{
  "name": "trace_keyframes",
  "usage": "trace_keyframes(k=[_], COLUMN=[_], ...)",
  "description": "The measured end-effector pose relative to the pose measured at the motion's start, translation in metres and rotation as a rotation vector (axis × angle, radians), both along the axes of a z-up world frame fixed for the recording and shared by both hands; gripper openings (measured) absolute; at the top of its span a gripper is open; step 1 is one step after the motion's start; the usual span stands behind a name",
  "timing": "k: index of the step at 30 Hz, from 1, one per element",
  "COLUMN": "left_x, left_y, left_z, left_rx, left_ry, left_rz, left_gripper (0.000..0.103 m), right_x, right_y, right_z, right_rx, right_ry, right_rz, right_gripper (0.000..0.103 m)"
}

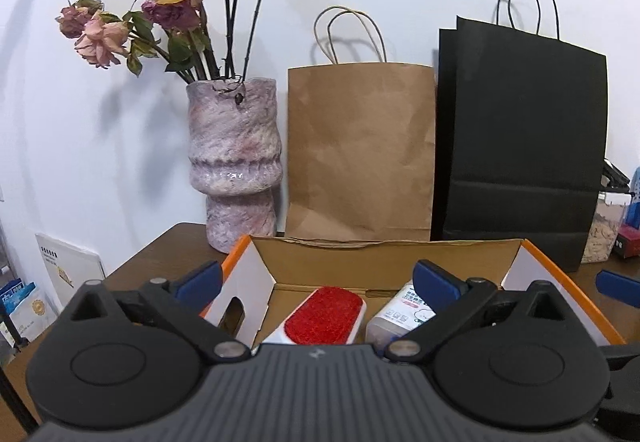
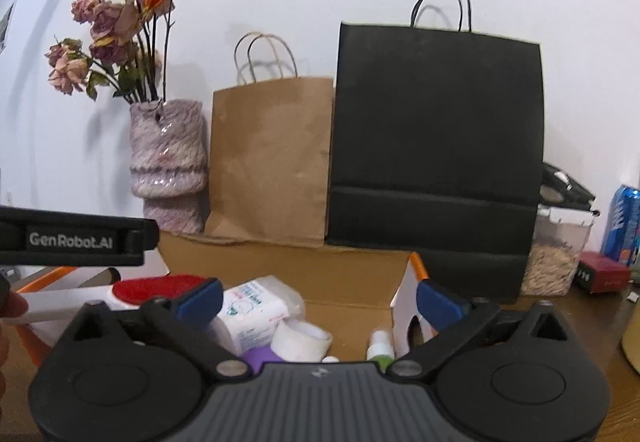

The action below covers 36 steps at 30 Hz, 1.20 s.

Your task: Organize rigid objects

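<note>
Both the left gripper (image 1: 318,278) and right gripper (image 2: 320,296) are held wide apart, nothing clamped. The open orange-edged cardboard box (image 1: 400,262) at lower centre could be nudged by the spread fingers

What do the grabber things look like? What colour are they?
Both look alike. The left gripper and right gripper have a ribbed grey body with a small logo, two round black discs, black link arms with silver pins, and blue fingertip pads. The left gripper's black side reads "GenRobot.AI" in white letters.

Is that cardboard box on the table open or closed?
Open. The cardboard box has its flaps up, and a red brush and packets show inside.
</note>
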State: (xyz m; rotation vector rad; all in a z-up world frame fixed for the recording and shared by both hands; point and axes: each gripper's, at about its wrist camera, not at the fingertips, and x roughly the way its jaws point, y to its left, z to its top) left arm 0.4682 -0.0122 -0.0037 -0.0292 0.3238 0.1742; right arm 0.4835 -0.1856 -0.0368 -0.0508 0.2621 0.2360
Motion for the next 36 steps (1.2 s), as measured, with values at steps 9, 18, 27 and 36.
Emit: trace_keyframes(k=[9, 18, 27, 36], left_x=[-0.01, -0.041, -0.101, -0.192], left_y=[0.004, 0.009, 0.014, 0.014], left_z=[0.006, 0.018, 0.032, 0.049], left_rx=[-0.006, -0.001, 0.013, -0.001], left_ry=[-0.001, -0.014, -0.056, -0.081], left_rz=[0.012, 0.003, -0.002, -0.022], left_gripper=[0.103, 0.103, 0.103, 0.103], right_x=[-0.006, -0.038, -0.093, -0.18], right_y=[-0.004, -0.01, -0.017, -0.021], right_z=[0.003, 0.018, 0.038, 0.06], right_rx=[0.01, 0.008, 0.033, 0.042], right_ry=[0.0, -0.03, -0.046, -0.068], right_rz=[-0.011, -0.005, 0.015, 0.026], right_gripper=[0.103, 0.103, 0.103, 0.103])
